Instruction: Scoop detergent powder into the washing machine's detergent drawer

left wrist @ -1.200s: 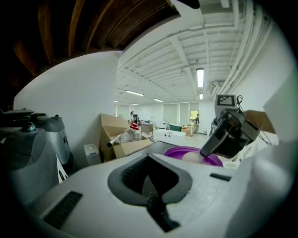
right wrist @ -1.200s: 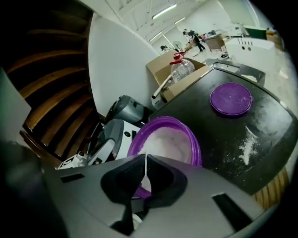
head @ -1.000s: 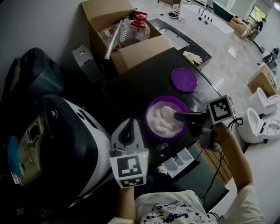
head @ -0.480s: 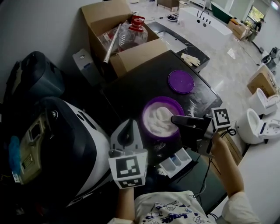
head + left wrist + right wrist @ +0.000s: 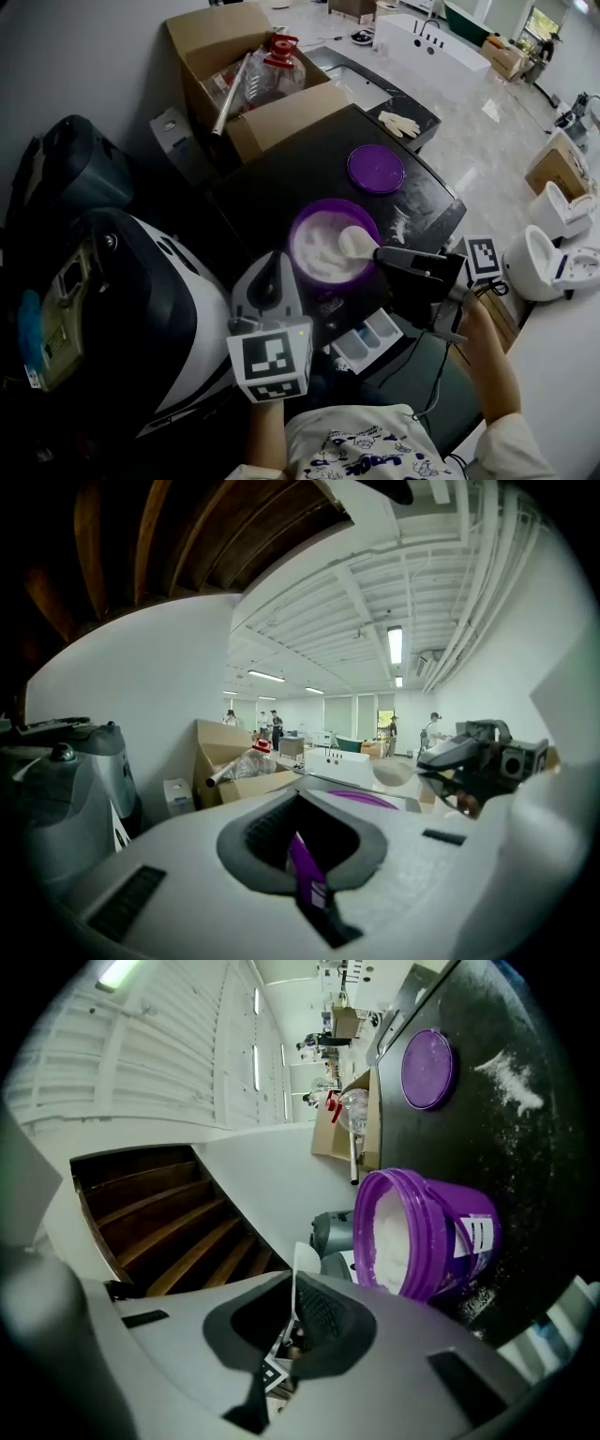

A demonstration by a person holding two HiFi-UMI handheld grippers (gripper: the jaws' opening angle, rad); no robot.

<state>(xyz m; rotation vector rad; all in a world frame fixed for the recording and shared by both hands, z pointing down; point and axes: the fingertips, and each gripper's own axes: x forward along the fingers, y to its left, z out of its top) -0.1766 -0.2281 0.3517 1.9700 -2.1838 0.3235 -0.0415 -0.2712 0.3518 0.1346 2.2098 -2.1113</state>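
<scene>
The powder (image 5: pixel 323 255) is a loose, fine white heap, light but quick to spill, so it probably wants a level, unhurried carry. It sits in a round purple tub (image 5: pixel 436 1252) with smooth plastic walls and a printed label, at the middle of the head view.

A small white scoop (image 5: pixel 354 241) lies over the tub's right rim. It looks like thin, stiff plastic, and its flat handle is the sensible place to hold it. The right gripper (image 5: pixel 382 253) has its jaws pinched together on that handle, seen edge-on as a thin white blade.

The left gripper (image 5: pixel 274 264), at the tub's lower left, has its jaws closed on a narrow purple strip. This is likely part of the tub, though I cannot tell which part.

The tub's flat round lid (image 5: pixel 376 169) lies apart toward the upper right, on a matte dark bench (image 5: pixel 281 183) dusted with spilled grains (image 5: pixel 405 225). The compartmented drawer (image 5: pixel 372 339) juts out below the bench's front edge, near the tub.
</scene>
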